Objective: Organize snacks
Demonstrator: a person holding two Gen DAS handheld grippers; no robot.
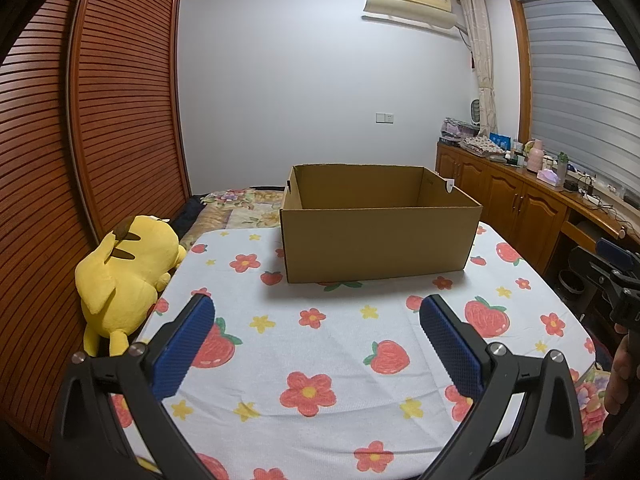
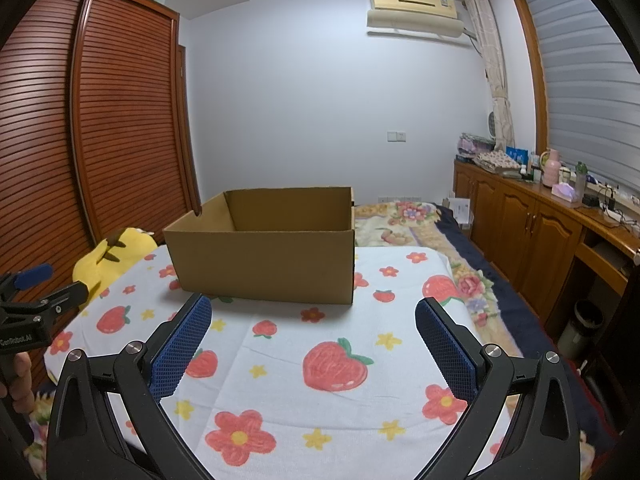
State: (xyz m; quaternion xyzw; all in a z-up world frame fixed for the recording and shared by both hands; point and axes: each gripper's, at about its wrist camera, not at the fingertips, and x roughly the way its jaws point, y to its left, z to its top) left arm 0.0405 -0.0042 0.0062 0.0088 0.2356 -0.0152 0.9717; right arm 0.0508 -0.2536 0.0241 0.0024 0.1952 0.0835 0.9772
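The right gripper (image 2: 313,336) hangs wide-jawed over the strawberry blanket (image 2: 360,408); an open cardboard box (image 2: 264,268) stands beyond, far left.

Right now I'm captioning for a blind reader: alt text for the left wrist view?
An open cardboard box sits on a strawberry-print cloth, its visible inside bare. The left tongs hover open before it, a yellow plush toy lying at the cloth's left edge.

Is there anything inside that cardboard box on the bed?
Cannot tell: the cardboard box shows only bare inner walls, and its near wall hides the floor in both views.
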